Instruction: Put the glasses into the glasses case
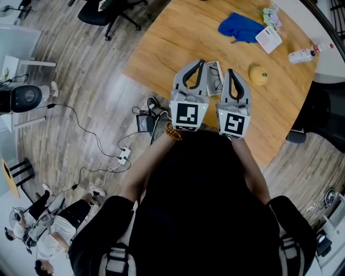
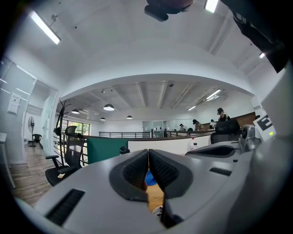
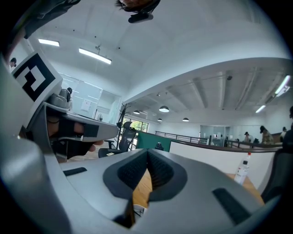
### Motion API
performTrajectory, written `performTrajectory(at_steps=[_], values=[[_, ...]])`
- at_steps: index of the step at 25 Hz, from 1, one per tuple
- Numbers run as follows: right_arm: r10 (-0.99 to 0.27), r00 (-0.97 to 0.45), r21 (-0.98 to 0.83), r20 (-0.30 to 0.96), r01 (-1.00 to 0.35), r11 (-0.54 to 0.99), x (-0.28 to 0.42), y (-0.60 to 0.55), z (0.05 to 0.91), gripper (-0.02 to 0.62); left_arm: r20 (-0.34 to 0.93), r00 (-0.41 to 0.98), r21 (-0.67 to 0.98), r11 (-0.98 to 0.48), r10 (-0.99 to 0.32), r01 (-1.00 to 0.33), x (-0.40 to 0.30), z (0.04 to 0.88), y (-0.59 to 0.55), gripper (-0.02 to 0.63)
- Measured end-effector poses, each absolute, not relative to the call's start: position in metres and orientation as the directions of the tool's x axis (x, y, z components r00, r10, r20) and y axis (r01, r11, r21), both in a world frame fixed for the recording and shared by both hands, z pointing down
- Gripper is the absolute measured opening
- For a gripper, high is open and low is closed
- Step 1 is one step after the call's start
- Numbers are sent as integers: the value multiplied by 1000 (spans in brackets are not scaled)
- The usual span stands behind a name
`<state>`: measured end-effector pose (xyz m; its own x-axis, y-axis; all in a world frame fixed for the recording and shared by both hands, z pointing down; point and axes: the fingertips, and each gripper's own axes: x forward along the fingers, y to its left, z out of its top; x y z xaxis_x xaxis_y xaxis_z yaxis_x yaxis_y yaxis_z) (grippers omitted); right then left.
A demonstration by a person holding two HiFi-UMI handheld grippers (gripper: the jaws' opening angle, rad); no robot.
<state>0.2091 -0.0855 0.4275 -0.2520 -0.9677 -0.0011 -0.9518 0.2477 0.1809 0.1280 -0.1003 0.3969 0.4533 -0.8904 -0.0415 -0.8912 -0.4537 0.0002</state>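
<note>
A round wooden tabletop [image 1: 178,38] is seen in the upper middle of the head view, with wood flooring around it. Two grippers are held side by side over its near edge, at the centre of the frame. The left gripper [image 1: 201,63] is seen clenched in its own view. Its jaws are pressed together at the tips and nothing is gripped between them. The right gripper [image 1: 230,71] is likewise seen with its jaws clenched tip to tip and empty.

The glasses [image 1: 215,77] are found on the tabletop in the narrow gap between the two grippers, just beside each of them. They lie flat on a pale oblong thing [image 1: 212,92]; whether this is the glasses case cannot be told. No contact between the jaws and the glasses can be made out.

A yellow round object [image 1: 259,75] is set just to the right of the right gripper. Further up the frame, a blue cloth [image 1: 241,27] and a white packet [image 1: 268,39] are seen close together. A white bottle [image 1: 303,54] lies near the right rim of the tabletop. An office chair [image 1: 108,13] is seen at the upper left. Cables and a power strip [image 1: 124,156] are spread on the floor left of centre.
</note>
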Motion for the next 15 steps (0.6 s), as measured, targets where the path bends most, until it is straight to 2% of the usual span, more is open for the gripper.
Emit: performTrajectory(at_steps=[15], values=[[-958,-279,189,67,-939,287,213,-79,448,8,-26,476,11,-476,-879,-879,141,407,-94,20]])
